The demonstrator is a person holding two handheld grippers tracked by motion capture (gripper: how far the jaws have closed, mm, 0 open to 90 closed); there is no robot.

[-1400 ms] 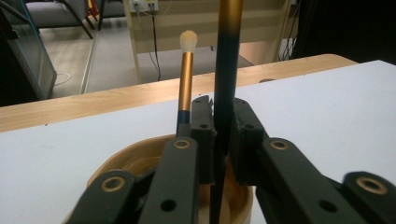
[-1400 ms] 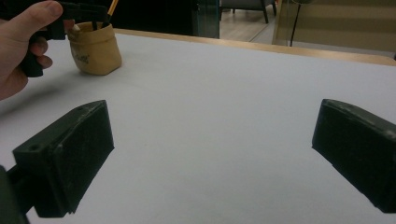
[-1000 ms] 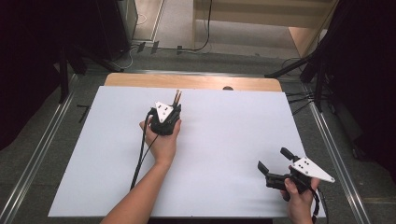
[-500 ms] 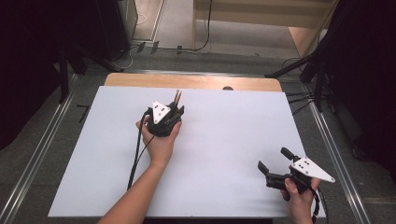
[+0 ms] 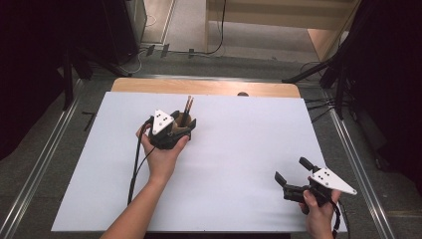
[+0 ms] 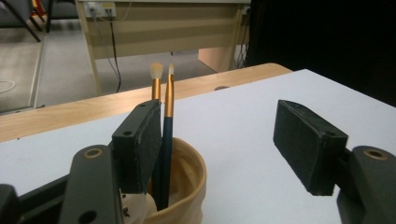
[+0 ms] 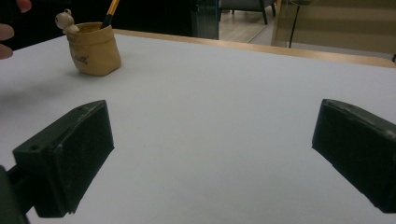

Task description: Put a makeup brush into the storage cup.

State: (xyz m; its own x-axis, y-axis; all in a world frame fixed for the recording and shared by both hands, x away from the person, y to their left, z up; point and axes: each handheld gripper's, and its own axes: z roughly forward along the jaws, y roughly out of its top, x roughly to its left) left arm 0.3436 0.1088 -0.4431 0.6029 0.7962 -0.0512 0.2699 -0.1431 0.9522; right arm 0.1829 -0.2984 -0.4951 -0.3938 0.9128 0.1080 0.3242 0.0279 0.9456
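Left gripper sits over the tan holder on the white table, toward its far left part; its jaws have just been opening and now stand apart, nothing pressed between the pads; in the left gripper view the two brushes stand upright in the holder just beside the left-hand pad, copper ferrules and pale tips above it; whether that pad touches a handle, cannot tell. Right gripper rests low at the near right corner, well apart from the holder, jaws spread wide over bare table; the right gripper view shows the holder far off with a small figure on its rim.
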